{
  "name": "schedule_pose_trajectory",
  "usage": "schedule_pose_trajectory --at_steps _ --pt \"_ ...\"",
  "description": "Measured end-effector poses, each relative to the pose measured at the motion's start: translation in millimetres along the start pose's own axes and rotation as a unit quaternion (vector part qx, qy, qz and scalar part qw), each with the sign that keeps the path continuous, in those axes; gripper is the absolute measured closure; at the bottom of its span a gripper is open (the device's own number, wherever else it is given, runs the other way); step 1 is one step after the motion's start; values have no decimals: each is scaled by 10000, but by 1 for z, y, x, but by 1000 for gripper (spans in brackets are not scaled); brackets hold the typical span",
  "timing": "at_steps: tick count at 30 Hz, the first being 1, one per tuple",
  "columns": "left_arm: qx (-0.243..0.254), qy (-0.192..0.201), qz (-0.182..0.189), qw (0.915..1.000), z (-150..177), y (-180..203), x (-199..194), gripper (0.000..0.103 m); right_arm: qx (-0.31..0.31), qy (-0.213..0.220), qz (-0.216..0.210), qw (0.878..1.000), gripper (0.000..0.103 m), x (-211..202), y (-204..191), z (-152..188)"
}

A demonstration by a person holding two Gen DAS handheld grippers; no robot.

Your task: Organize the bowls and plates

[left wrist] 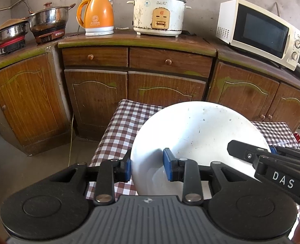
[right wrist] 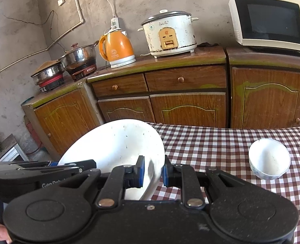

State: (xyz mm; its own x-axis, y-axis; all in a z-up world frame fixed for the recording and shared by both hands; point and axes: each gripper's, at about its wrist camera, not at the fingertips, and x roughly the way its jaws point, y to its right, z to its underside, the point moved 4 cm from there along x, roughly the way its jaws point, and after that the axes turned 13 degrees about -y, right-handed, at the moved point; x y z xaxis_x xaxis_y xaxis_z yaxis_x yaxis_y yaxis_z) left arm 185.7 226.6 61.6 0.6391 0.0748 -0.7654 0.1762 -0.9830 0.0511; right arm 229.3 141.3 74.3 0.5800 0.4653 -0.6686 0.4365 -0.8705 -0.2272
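We had 2 grippers clamped on 1 empty white plate, left gripper (left wrist: pixel 148 167) & right gripper (right wrist: pixel 153 172) each pinching its rim, plate (right wrist: pixel 117 142) tilted above the checked table (right wrist: pixel 221 142), w/ 1 small bowl (right wrist: pixel 269 158), empty, on the cloth further right.

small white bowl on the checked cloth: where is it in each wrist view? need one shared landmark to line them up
Left wrist: the small bowl is not in this picture; the big white plate and the right gripper cover that side of the table.
Right wrist: small bowl at right of centre, upright on the checked tablecloth, apart from the plate.
Shared landmark: orange kettle on the counter, left of the rice cooker.
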Motion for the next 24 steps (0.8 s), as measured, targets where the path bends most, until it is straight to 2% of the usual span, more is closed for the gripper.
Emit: schedule_pose_trajectory --at_steps 24 --pt "0 -3 -96 10000 28 -2 -17 71 67 -58 -141 9999 80 -17 -4 29"
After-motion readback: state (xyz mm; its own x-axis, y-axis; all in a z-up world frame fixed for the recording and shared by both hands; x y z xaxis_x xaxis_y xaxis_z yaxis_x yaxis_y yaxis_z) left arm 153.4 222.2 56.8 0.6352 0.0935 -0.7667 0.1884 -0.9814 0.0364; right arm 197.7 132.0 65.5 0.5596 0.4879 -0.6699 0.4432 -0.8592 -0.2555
